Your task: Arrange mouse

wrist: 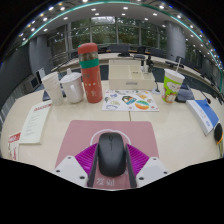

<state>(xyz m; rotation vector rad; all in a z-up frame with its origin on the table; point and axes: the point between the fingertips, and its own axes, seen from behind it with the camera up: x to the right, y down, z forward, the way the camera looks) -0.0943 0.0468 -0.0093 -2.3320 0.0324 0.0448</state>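
Note:
A black computer mouse (111,155) sits between my fingers, over a pink mouse mat (80,134) that lies on the light table (170,130). My gripper (111,148) is closed on the mouse: both fingers run tight along its sides, with the magenta pads (88,160) splayed outward beside them. The mouse points away from me. I cannot tell whether it rests on the mat or hangs just above it.
Beyond the mat stand a tall red and green bottle (90,72), a white mug (72,87) and a white box (51,88). A printed sheet (132,100) lies in the middle, a paper cup (173,84) and a blue book (205,112) at the right, papers (35,123) at the left.

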